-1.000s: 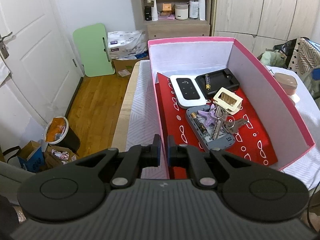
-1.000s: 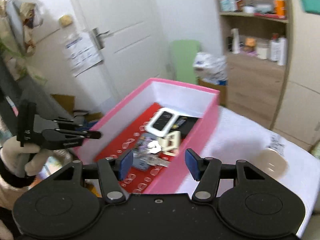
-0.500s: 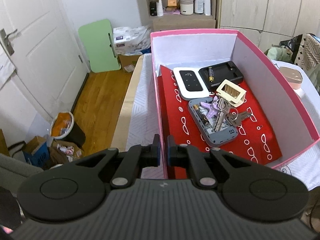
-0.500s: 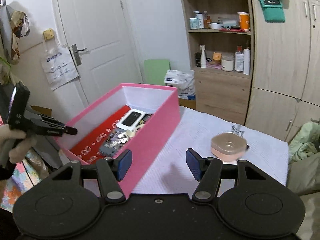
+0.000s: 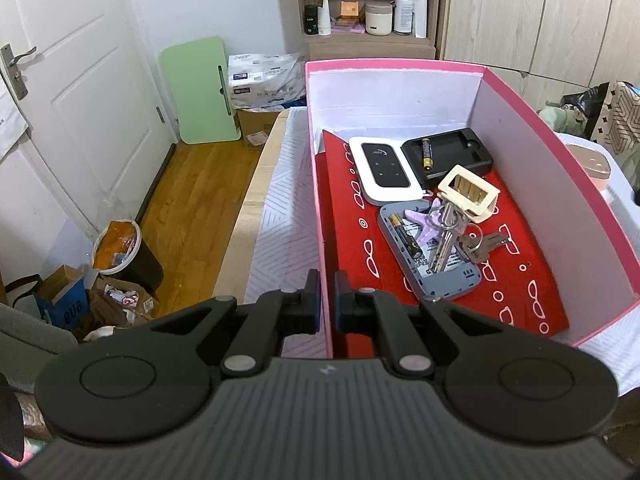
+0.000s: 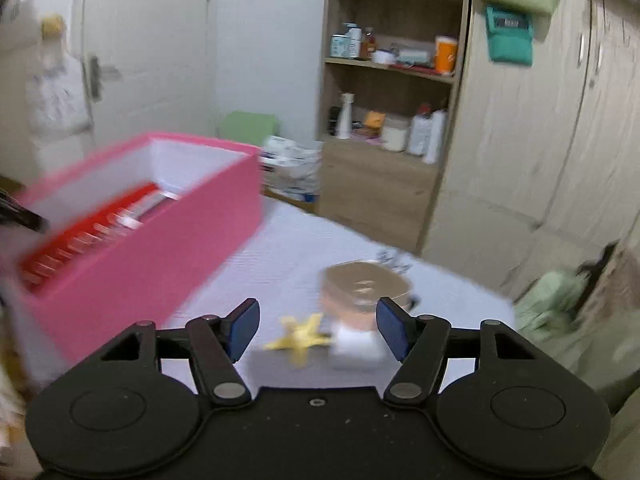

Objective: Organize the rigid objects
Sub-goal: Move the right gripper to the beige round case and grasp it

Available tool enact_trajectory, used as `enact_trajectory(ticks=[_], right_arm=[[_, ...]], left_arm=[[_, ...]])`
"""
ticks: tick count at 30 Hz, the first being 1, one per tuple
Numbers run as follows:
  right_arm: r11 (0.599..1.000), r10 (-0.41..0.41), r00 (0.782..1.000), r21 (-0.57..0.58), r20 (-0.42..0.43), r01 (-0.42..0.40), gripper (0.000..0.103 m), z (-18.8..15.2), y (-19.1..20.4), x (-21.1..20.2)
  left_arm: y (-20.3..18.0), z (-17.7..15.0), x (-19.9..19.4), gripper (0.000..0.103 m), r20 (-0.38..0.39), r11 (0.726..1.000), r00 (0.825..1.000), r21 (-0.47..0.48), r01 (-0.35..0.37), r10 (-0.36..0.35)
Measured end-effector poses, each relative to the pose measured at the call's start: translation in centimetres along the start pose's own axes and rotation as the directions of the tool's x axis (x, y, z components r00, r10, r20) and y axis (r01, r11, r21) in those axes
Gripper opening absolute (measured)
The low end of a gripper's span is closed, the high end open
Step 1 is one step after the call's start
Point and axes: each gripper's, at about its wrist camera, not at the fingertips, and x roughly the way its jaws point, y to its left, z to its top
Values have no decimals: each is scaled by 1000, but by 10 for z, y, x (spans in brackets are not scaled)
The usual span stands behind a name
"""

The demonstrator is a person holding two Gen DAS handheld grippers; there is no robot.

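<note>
A pink box [image 5: 400, 66] with a red lining stands on the white-clothed table. It holds a white router [image 5: 384, 168], a black charger [image 5: 452, 156], a grey device [image 5: 436, 276], a bunch of keys [image 5: 448, 240] and a cream frame [image 5: 468, 192]. My left gripper [image 5: 328, 308] is shut on the box's near left wall. In the blurred right wrist view my right gripper [image 6: 318, 328] hangs low over the table, its jaws opening with nothing between them. Just ahead lie a yellow star [image 6: 302, 334], a white piece [image 6: 356, 346] and a tan lidded container [image 6: 366, 286].
The pink box [image 6: 140, 256] fills the left of the right wrist view. Beyond the table stand a wooden shelf unit [image 6: 384, 128] and wardrobe doors [image 6: 540, 120]. Left of the table are bare floor, a bin [image 5: 124, 252], a green board [image 5: 200, 88] and a white door [image 5: 60, 80].
The right gripper has dropped toward the table and swung right, its jaws a little wider; the yellow star and white piece have come into view. The left gripper keeps its hold on the box.
</note>
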Motion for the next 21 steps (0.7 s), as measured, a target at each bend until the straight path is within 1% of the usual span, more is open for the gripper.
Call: enact_trajectory(ticks=[1,2,4,5,7,8,9,10,12,14,19,21], right_arm=[[999,-35,999,-33,-9,35,70,0,1,10],[997,-45,999,-58,-17,44,70,-1,1,18],[996,-23,1000,-84,-13,22,70,-1,-4,34],[997,-9,1000,-77,-4,8,70,0,-9,41],[999,3,1000,-50,19,-2,75,3,-19,52],[999,10,1000,-35,26,-9,81,5,-25,56],[1000,21,999,-22,29,-20,90,7,-31,60],[999,32,999,-11,30,-31,92,9,-34,64],[999,54,998,3,31,-54,92,9,-39,70],[997,81,997,1,-1,-81,93,8,-41,80],[996,82,994,-16,-74,-84,93,4,-41,103],[996,90,993,8,-80,-89,93,3,-44,108]], left_arm=[[1,0,1,6,-2,1000,1000,-1,2,-2],[1,0,1,6,-5,1000,1000,-3,6,-6],[2,0,1,6,-2,1000,1000,-1,10,-10],[3,0,1,6,-1,1000,1000,-1,13,-13],[4,0,2,6,-1,1000,1000,-5,18,-18],[4,0,2,6,-1,1000,1000,-4,19,-19],[4,0,2,6,-1,1000,1000,-4,20,-20],[4,-1,2,6,0,1000,1000,-3,20,-20],[4,-1,1,6,-1,1000,1000,1,19,-19],[3,0,2,6,-3,1000,1000,4,17,-17],[2,0,2,6,-1,1000,1000,11,13,-13],[1,0,2,6,-1,1000,1000,9,16,-16]])
